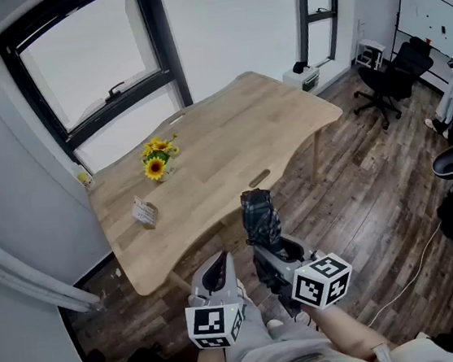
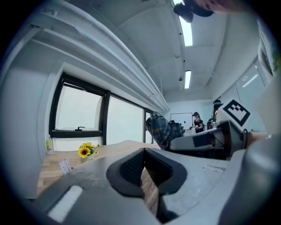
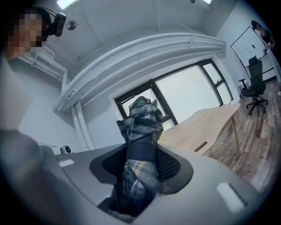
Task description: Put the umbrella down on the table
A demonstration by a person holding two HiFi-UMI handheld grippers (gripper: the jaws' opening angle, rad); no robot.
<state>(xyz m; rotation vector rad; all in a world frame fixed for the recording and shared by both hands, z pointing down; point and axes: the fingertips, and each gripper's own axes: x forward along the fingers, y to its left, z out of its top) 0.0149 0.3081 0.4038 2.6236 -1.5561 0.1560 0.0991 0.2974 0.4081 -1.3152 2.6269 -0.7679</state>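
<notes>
Umbrella (image 1: 259, 215), folded, is clamped in your right gripper (image 1: 275, 252), off the surface, its long axis pointing ahead toward the near edge of the table (image 1: 228, 127). Your left gripper (image 1: 216, 274), just beside the right, is closed on nothing.

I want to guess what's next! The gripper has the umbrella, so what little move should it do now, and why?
Probably carry it forward. The right gripper is shut on the folded umbrella, which seems short of the near edge of the table, over the floor. The wood ahead is bare; the sunflowers sit off left.
</notes>
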